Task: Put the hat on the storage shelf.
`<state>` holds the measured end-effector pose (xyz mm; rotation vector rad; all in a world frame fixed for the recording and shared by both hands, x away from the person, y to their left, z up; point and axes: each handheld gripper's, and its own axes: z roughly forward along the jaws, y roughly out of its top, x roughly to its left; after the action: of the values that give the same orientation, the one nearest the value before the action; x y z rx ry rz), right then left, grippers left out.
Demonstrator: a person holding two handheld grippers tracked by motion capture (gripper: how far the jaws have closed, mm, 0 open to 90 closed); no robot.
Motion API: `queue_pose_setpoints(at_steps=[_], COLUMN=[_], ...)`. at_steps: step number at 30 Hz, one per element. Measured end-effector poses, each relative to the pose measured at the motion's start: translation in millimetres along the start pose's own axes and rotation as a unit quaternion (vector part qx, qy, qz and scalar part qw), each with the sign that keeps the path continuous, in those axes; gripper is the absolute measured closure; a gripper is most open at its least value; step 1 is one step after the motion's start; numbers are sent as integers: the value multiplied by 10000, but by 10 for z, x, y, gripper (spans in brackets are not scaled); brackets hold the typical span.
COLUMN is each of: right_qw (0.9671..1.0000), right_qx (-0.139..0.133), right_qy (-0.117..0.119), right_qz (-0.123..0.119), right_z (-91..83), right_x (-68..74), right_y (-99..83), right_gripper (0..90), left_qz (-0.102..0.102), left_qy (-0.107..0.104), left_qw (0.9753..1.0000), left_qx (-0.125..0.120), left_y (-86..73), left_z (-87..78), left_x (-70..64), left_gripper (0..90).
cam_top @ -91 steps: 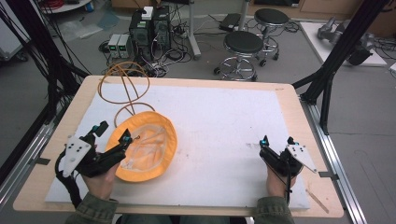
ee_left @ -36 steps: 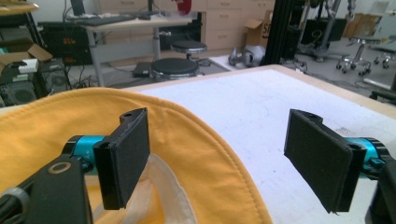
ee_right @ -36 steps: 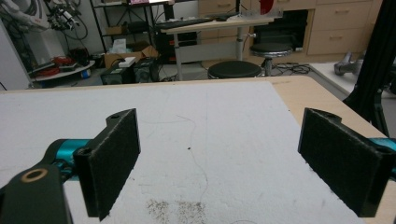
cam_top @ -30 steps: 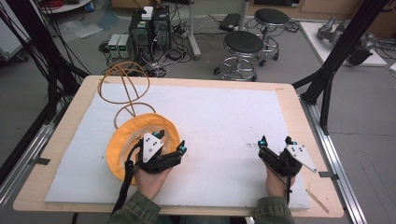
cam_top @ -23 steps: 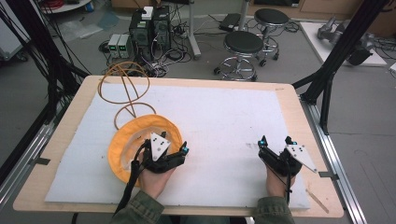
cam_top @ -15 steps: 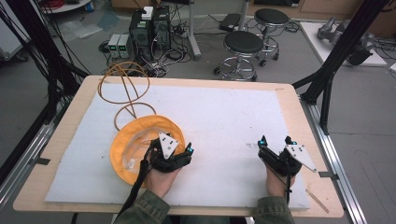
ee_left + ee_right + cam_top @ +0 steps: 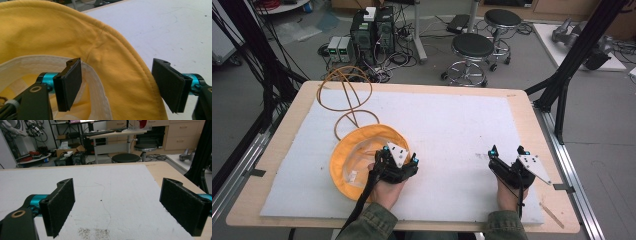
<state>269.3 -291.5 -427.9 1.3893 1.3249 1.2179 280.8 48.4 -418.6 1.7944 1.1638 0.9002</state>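
We are holding the left gripper (image 7: 117, 82) with its fingers spread wide, straddling the brim of the yellow hat (image 7: 75, 32): one pad (image 7: 71, 83) is sitting inside the white-lined crown opening, the other pad (image 7: 170, 83) is hanging outside the brim edge, over the white mat (image 7: 175, 25). The brim fabric is lying between the two pads, and we cannot tell whether either pad is touching it, so nothing is being pinched yet. In the high view the hat (image 7: 357, 150) is lying upside down on the mat, directly ahead of and partly under the left gripper (image 7: 398, 159).

We are keeping the right gripper (image 7: 125, 207) off to the side, fingers equally spread, with nothing but bare mat between them and ahead of them; in the high view that gripper (image 7: 508, 152) is sitting well apart from the hat.

Farther beyond the left fingers, an orange cord (image 7: 344, 95) is looping across the mat's far corner past the hat.

We are judging the work as barely begun: the approach on the brim looks finished, while the closing of the fingers and whatever handling of the hat comes after are all left to do.
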Motion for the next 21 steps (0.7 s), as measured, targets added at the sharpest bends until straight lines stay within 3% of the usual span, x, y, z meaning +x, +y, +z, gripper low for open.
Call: queue_pose_setpoints(at_steps=[8,18,21], right_qw=[10000,10000,10000], right_qx=[-1,-1,-8], right_qy=[4,2,10], right_qz=[5,1,-21], right_z=[-1,-3,-2], right_x=[-2,5,4], right_y=[1,0,0], right_gripper=[118,118,118], left_qz=[-18,-292,-271], left_qy=[-97,-298,-311], left_qw=[9999,9989,9990], left_qx=[63,192,180], left_y=[0,15,11], left_z=[-1,-23,-44], left_x=[6,113,140], left_gripper=[334,438,522])
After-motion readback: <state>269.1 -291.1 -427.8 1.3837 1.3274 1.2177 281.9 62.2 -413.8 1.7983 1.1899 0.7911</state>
